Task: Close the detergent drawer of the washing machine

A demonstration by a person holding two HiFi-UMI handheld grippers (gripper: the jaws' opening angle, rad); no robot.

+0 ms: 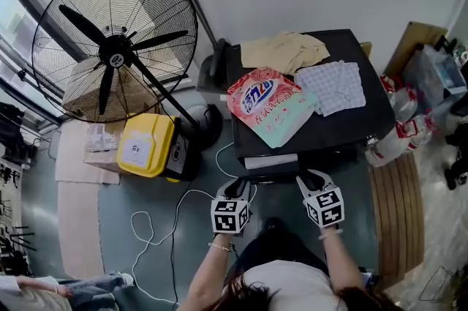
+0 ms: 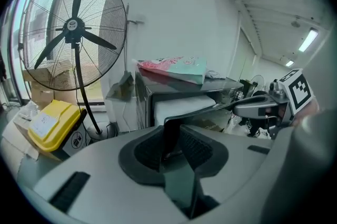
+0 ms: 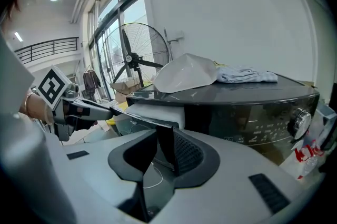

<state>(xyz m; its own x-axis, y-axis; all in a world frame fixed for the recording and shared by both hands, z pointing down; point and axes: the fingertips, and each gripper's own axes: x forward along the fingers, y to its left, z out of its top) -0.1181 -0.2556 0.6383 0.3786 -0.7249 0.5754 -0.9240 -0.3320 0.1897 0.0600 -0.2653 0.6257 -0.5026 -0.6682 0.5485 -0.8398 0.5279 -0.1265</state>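
Head view: the marker cubes [image 1: 230, 216] cover both sets of jaws, so I'm reading the grip off the gripper views.

Left tool [image 1: 238, 189] is clamped on the left end of the dark front panel of the drawer [image 1: 270, 161]. Right tool [image 1: 310, 184] is clamped on the right end. In each gripper view the panel is a thin dark strip running across to the other tool.

The drawer is pulled out of the washing machine [image 1: 351, 128] at the front, on the machine's left side. Its white body shows behind the panel. I can't judge how far out it is: the panel is dark against the dark machine front, and the drawer's inside is out of sight.

The machine's lower front is cut off below the tools. The clutter at the right edge of the head view is too small to identify.

Both forearms [image 1: 208, 274] reach forward from the bottom of the frame. The tools sit side by side, tilted down at the machine front, tips angled slightly inward.

On the machine top are a detergent bag [image 1: 269, 106] and a checked cloth [image 1: 335, 86]. A fan [image 1: 117, 42] and a yellow bin [image 1: 146, 145] stand to the left.
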